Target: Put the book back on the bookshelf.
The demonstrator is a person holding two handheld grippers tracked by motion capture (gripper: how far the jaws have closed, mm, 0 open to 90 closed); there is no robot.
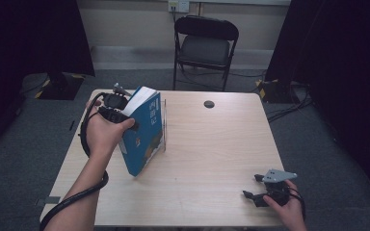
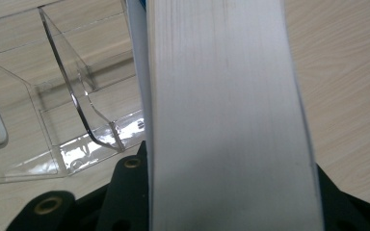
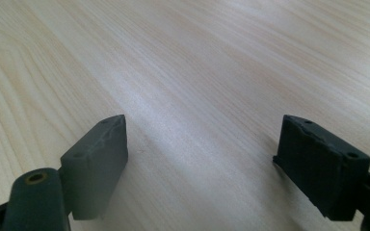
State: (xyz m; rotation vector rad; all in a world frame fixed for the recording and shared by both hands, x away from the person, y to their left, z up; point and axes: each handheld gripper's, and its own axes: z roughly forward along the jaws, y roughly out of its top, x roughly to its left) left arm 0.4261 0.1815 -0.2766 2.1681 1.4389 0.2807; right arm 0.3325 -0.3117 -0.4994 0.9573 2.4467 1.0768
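Here, one book point(image 1: 143, 130); one clear stand point(image 2: 62, 120); two grippers point(image 1: 114, 107).

Thick book with white page edges point(image 2: 226, 115), fore-edge facing the camera, standing between the black jaws of the left claw point(image 2: 231, 202), which press on its two sides at the bottom of the frame. Clear acrylic stand with curved divider walls point(image 2: 77, 110), just beside the book on the left, resting on the light wood-grain bench point(image 2: 347, 86).
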